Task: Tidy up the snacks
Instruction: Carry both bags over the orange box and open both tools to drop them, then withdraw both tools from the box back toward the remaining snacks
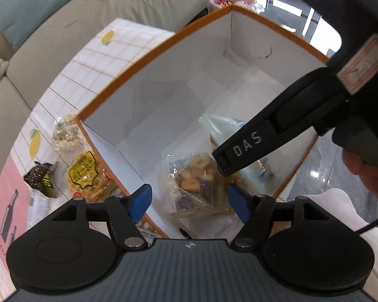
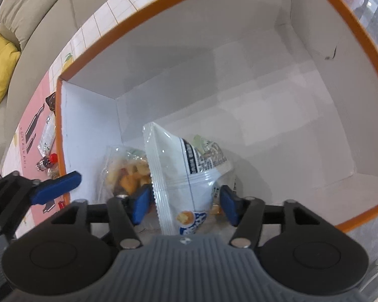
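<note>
A white box with an orange rim (image 1: 128, 75) stands on the table, and both grippers reach down into it. My left gripper (image 1: 190, 203) is open above a clear bag of mixed snacks (image 1: 194, 183) lying on the box floor. From the upper right, the right gripper's black finger (image 1: 247, 146) slants in over that bag. In the right wrist view my right gripper (image 2: 185, 205) is open, and a white snack packet (image 2: 184, 176) stands between its blue pads. The clear bag (image 2: 128, 173) lies just behind it. A left gripper finger (image 2: 55, 187) shows at the box's left rim (image 2: 60, 130).
Outside the box, on the lemon-print tablecloth (image 1: 93, 58), lie a yellow-labelled waffle pack (image 1: 85, 176), a dark brown wrapper (image 1: 41, 178) and a pale puffed-snack bag (image 1: 68, 133). A small red-capped bottle (image 2: 48, 162) lies by the box wall. A beige sofa (image 1: 50, 37) borders the table.
</note>
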The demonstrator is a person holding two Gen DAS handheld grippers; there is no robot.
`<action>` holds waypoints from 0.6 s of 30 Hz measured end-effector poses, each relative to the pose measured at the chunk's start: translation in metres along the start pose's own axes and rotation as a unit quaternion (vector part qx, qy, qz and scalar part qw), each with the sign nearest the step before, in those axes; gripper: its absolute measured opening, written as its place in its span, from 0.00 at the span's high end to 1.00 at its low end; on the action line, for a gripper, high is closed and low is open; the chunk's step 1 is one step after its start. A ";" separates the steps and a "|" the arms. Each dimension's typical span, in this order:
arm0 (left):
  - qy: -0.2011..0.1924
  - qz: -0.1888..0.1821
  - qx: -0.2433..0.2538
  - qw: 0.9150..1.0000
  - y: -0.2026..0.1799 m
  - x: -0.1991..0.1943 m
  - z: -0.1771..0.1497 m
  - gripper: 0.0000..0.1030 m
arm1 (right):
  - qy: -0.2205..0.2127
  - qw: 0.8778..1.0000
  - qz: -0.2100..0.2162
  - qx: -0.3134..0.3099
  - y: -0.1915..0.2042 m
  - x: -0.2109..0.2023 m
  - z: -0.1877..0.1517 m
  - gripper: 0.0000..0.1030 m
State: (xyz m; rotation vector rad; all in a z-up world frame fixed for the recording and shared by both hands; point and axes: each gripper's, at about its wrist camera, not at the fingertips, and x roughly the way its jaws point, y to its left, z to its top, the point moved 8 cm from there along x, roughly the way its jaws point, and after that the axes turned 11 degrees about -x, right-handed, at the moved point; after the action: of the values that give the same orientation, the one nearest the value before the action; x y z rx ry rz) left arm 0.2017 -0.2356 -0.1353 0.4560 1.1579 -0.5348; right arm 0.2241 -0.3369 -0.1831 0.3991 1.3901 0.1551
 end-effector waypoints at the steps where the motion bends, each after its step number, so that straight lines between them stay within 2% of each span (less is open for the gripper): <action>1: -0.003 0.000 0.000 1.000 0.000 -0.005 -0.001 0.21 | -0.003 1.000 -0.004 -0.003 0.002 -0.003 0.000 0.37; 2: -0.006 0.000 -0.002 1.000 0.000 -0.009 -0.001 0.21 | -0.005 1.000 -0.007 -0.006 0.004 -0.006 -0.001 0.34; 10: -0.040 -0.015 -0.041 0.998 0.009 -0.050 -0.018 0.21 | -0.039 0.997 -0.044 -0.045 0.019 -0.041 -0.008 0.29; 14: -0.061 -0.021 -0.080 0.995 0.024 -0.070 -0.034 0.21 | -0.077 0.992 -0.070 -0.066 0.027 -0.064 -0.016 0.29; 18: -0.089 -0.010 -0.124 0.988 0.047 -0.089 -0.053 0.21 | -0.122 0.985 -0.087 -0.090 0.044 -0.084 -0.026 0.28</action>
State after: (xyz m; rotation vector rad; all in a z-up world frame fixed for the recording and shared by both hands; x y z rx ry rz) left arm 0.1648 -0.1535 -0.0665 0.1782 1.0415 -0.4313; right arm 0.1887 -0.3197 -0.0930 0.1384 1.1525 0.0839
